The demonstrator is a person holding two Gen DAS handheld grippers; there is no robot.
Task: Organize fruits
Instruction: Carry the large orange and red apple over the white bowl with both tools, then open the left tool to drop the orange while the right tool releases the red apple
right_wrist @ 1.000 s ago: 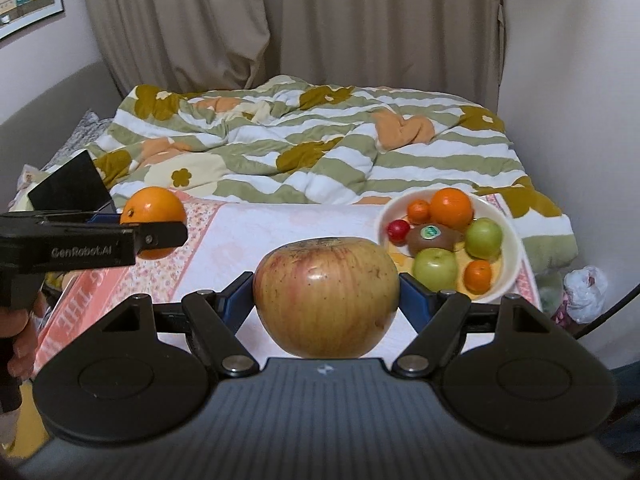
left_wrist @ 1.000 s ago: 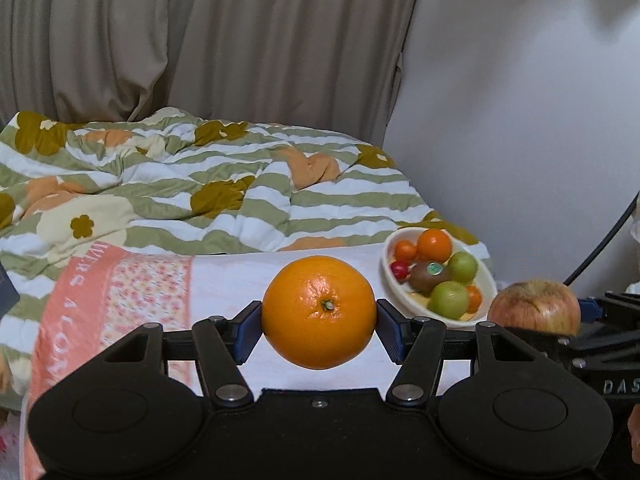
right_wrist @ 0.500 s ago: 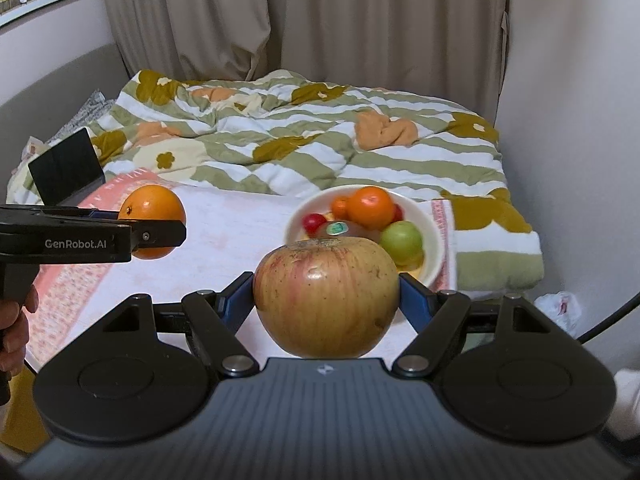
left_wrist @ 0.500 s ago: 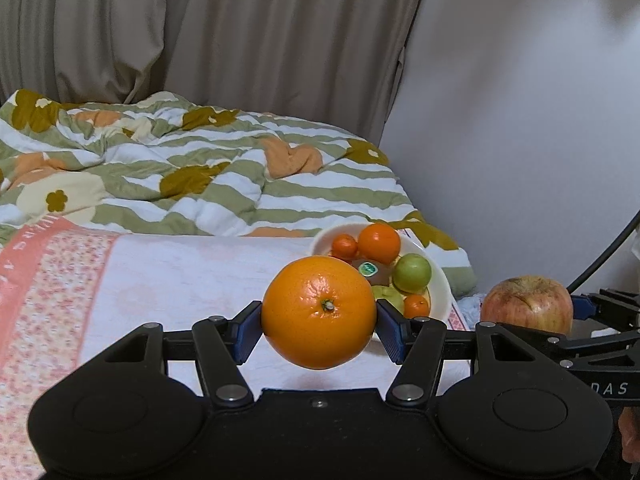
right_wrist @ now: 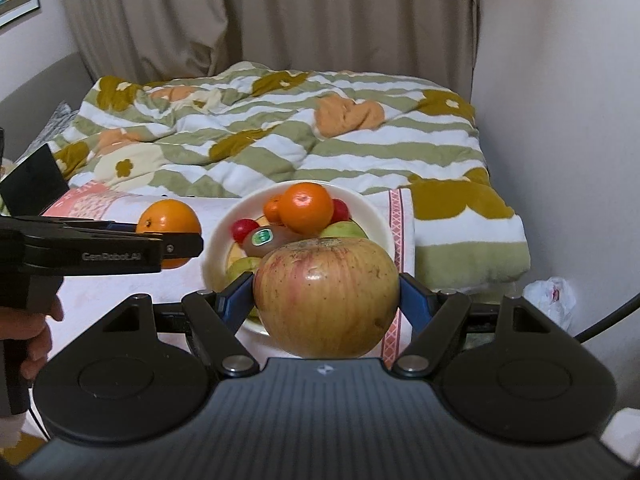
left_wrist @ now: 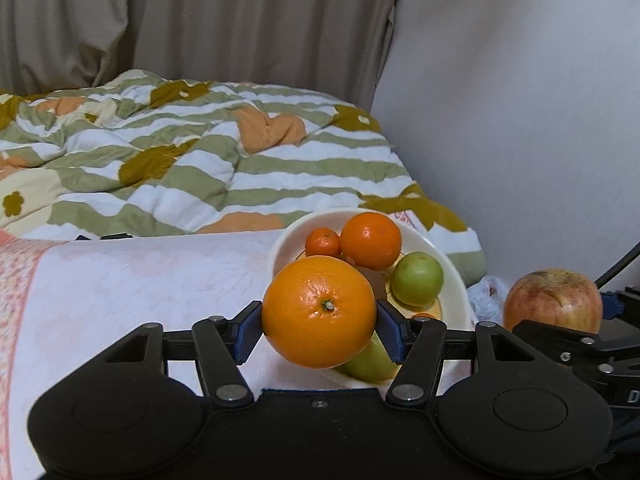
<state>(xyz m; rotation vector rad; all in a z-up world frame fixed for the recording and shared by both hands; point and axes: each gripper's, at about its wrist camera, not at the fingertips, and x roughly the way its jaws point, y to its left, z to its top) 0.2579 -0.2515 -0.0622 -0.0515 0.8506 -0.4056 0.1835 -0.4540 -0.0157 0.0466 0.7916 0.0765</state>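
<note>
From the left wrist view, the left gripper (left_wrist: 319,326) has its jaws clamped on a large orange (left_wrist: 319,311), gripped across its widest part with the stem end facing the camera, which looks like a sound hold for a round, smooth fruit. The orange hangs just in front of the near rim of the white bowl (left_wrist: 454,280), which sits on a pale cloth on the bed (left_wrist: 140,276) and already holds a smaller orange (left_wrist: 371,240), a mandarin (left_wrist: 323,242) and a green fruit (left_wrist: 417,278); an apple (left_wrist: 554,300) shows at the right, well clear of the bowl. From the right wrist view, the right gripper (right_wrist: 326,304) has its jaws closed on that apple (right_wrist: 326,295), again across the broad middle, and it hovers at the bowl's (right_wrist: 214,236) near edge, hiding part of it. A labelled kiwi (right_wrist: 266,238) and a red fruit (right_wrist: 245,229) lie inside. The left gripper (right_wrist: 176,246) sits to the left with its orange (right_wrist: 168,216) beside the bowl. Both fruits seem held ready for dropping in; the bowl looks crowded, so a gentle set-down seems wise to stop rolling.
</note>
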